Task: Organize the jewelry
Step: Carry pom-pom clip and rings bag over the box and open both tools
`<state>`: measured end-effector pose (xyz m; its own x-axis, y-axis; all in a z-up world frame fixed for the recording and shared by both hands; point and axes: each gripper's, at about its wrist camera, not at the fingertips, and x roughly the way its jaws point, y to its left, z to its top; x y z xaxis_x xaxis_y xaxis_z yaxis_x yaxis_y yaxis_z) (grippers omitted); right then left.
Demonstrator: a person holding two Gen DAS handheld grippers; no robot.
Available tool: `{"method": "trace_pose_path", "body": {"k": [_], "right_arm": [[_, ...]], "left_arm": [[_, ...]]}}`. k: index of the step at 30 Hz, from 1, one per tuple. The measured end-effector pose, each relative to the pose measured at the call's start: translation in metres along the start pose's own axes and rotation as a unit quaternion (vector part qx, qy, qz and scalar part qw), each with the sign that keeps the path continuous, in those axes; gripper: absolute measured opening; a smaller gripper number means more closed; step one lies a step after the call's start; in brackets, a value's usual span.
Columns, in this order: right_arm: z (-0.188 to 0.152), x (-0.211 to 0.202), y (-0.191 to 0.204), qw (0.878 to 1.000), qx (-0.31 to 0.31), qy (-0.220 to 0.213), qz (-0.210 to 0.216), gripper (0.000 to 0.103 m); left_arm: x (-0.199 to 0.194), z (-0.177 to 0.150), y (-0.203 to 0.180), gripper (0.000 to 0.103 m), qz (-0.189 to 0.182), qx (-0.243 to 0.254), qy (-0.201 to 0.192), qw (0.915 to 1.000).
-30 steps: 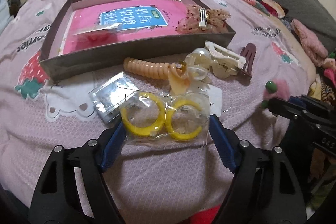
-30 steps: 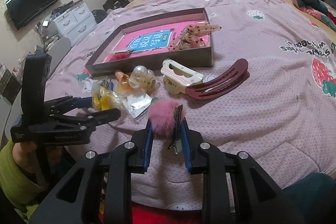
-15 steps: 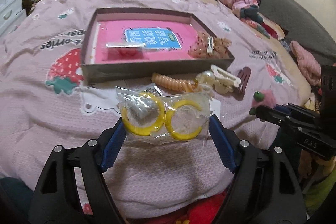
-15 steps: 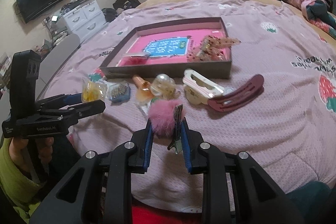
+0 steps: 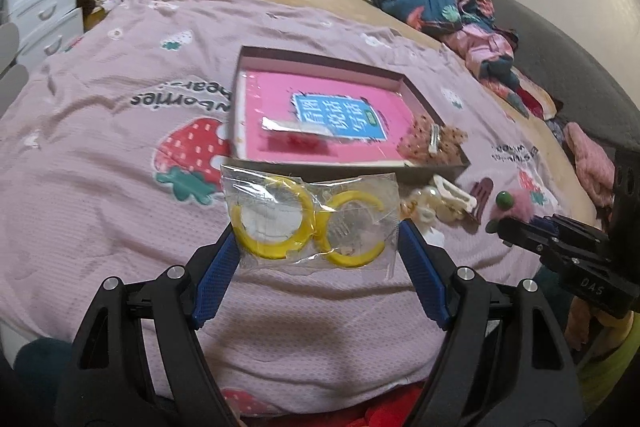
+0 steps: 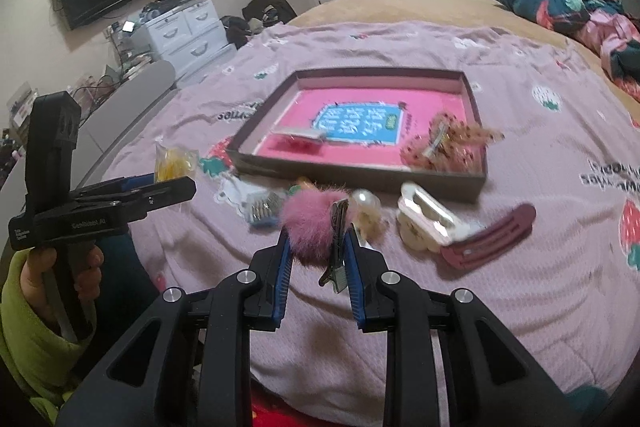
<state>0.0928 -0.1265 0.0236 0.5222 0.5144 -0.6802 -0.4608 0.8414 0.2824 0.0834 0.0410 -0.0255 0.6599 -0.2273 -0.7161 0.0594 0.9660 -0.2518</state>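
A bed (image 6: pixel 520 307) under a pink strawberry-print cover is carrying everything. A shallow box (image 6: pixel 360 175) is lying near its middle, holding a pink booklet (image 5: pixel 320 123) and a speckled bow clip (image 6: pixel 444 143). Along the box's near wall a maroon hair clip (image 6: pixel 492 235) and a white claw clip (image 6: pixel 424 223) are resting on the cover. The left claw (image 5: pixel 316 251) is gripping a clear bag of yellow hoops (image 5: pixel 308 223) across its width, above the bed. The right claw (image 6: pixel 316 255) is pinching a pink pompom clip (image 6: pixel 312 223).
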Motion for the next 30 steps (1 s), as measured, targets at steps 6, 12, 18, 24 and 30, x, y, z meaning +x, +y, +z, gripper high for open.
{"method": "trace_pose_path", "body": {"k": [6, 12, 18, 24, 30], "right_arm": [[0.023, -0.001, 0.007, 1.0, -0.014, -0.013, 0.006, 0.024], [0.045, 0.0, 0.011, 0.999, -0.019, -0.028, 0.014, 0.024], [0.067, -0.001, 0.008, 0.999, -0.019, -0.046, 0.009, 0.024], [0.086, -0.003, -0.006, 0.998, -0.009, -0.062, -0.007, 0.024], [0.105, -0.001, -0.026, 0.997, 0.007, -0.07, -0.024, 0.024]], "left_arm": [[-0.008, 0.012, 0.01, 0.07, 0.003, -0.011, -0.009, 0.9999], [-0.012, 0.03, 0.012, 0.07, 0.01, -0.009, -0.021, 0.9997], [-0.011, 0.054, 0.007, 0.07, 0.011, 0.0, -0.033, 0.9994], [-0.004, 0.077, 0.002, 0.07, 0.004, 0.006, -0.039, 0.9992], [0.011, 0.093, -0.006, 0.07, -0.005, 0.011, -0.036, 0.9993]]}}
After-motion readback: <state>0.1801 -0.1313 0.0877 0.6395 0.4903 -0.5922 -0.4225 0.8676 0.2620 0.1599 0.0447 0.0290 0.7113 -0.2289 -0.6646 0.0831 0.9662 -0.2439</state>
